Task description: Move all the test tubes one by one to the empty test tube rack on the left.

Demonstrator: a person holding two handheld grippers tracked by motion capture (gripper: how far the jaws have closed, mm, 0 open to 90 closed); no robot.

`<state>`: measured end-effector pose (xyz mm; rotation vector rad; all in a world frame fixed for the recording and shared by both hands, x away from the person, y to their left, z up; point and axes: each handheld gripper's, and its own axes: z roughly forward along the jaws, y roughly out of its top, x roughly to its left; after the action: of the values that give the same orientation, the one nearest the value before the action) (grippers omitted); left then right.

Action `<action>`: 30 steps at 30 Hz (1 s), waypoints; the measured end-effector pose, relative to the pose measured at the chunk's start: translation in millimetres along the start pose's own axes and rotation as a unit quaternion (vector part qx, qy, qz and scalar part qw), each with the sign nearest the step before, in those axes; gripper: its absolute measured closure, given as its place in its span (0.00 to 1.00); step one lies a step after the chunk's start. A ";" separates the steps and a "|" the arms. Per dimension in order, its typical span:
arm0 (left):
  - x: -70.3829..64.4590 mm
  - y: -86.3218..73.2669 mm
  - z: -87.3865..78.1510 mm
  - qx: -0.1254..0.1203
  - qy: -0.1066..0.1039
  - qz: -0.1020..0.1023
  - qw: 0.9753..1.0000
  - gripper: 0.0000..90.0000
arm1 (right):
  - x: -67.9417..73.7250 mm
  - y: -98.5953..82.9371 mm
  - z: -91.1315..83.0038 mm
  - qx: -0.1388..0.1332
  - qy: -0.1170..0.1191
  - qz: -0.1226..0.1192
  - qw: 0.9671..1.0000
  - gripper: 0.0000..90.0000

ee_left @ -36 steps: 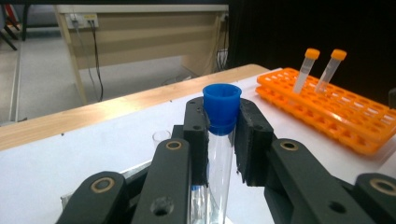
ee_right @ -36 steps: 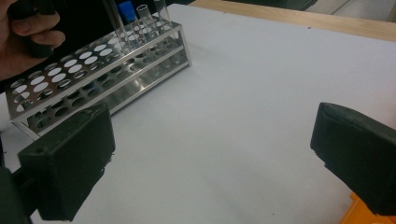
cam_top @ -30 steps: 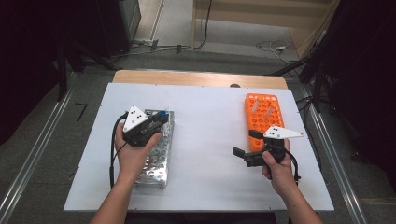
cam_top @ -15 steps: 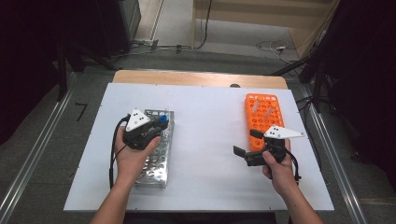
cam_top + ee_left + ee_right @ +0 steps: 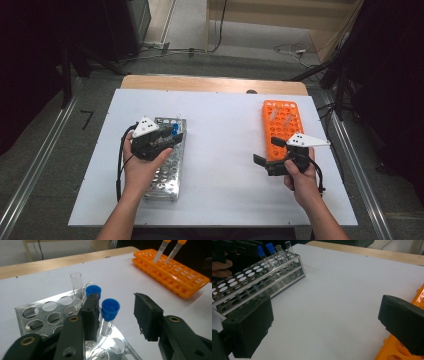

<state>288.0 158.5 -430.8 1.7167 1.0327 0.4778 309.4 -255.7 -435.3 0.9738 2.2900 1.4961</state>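
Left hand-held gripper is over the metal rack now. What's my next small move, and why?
Probably close the left hand-held gripper on the nearer blue-capped tube: its jaws are open and the tube stands between them in the metal rack, beside one pad.

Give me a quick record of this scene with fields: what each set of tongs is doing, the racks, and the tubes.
left tongs: open, jaws either side of a blue-capped tube standing in the metal rack
right tongs: open, holding nothing, beside the orange rack
other tubes in metal rack: a second blue-capped tube, an uncapped clear tube
orange rack: two orange-capped tubes, leaning
surface: white table
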 end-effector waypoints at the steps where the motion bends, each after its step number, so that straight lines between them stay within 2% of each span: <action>1: -0.8 0.4 -1.4 -0.005 -0.004 -0.002 1.000 0.55 | -0.7 0.4 -0.6 0.000 -0.002 0.001 1.000 0.00; 5: -4.6 2.1 -7.0 -0.019 -0.022 -0.002 1.000 0.37 | -6.3 2.6 -3.0 -0.005 -0.007 0.003 1.000 0.00; 9: -8.0 2.8 -11.6 -0.030 -0.039 -0.010 0.999 0.20 | -14.4 5.7 -6.1 -0.011 -0.013 0.010 1.000 0.00; 15: -13.4 0.4 -16.9 -0.037 -0.069 -0.005 0.997 0.04 | -30.3 9.9 -9.9 -0.017 -0.035 0.014 0.999 0.00; 19: -17.1 -1.2 -20.6 -0.048 -0.089 -0.002 0.995 0.00 | -44.6 11.4 -12.4 -0.021 -0.050 0.024 0.998 0.00; 23: -20.6 -2.8 -21.4 -0.052 -0.097 0.002 0.994 0.00 | -61.4 11.7 -14.6 -0.024 -0.070 0.039 0.996 0.00; 26: -23.0 -3.1 -21.3 -0.053 -0.096 0.006 0.994 0.00 | -74.3 11.2 -14.7 -0.025 -0.091 0.049 0.994 0.00; 28: -24.0 -3.1 -21.3 -0.052 -0.096 0.007 0.994 0.00 | -82.6 10.4 -13.7 -0.025 -0.105 0.057 0.993 0.05; 30: -25.0 -3.4 -21.0 -0.052 -0.096 0.005 0.994 0.00 | -89.0 9.8 -12.0 -0.024 -0.107 0.062 0.992 0.06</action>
<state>257.5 150.2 -421.8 1.6396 0.8479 0.3587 373.7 -319.1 -435.1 1.2185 2.0683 1.4094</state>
